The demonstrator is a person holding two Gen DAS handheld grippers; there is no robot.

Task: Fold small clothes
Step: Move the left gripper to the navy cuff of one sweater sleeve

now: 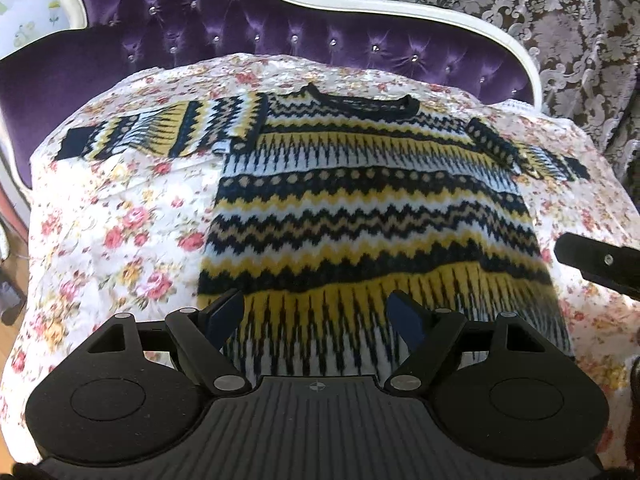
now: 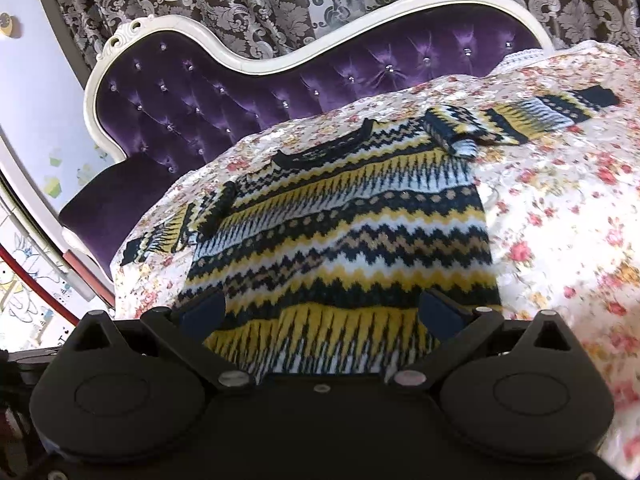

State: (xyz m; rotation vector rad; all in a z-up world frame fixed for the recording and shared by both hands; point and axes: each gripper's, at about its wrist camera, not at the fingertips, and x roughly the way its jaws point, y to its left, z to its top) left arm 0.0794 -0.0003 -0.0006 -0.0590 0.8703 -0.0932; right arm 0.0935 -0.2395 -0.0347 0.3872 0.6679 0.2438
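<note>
Nearest the lens, the left gripper [image 1: 316, 314] has its two dark fingers spread wide with nothing between them but the hem of the knitted sweater in navy, yellow and white zigzag bands [image 1: 360, 208], which lies flat just ahead of the fingertips. The right gripper [image 2: 322, 312] is likewise wide open and empty over the same hem. The sweater is spread on a rose-print floral bedspread [image 1: 120, 232], collar far beyond the fingers, both sleeves stretched outward to either side. A tufted purple velvet headboard [image 1: 240, 36] stands beyond it. The fold looks not yet begun. The risk, I judge: thick, loose knit may bunch, or the fingers may pinch the bedspread along with the hem, dragging both and skewing the fold.
</note>
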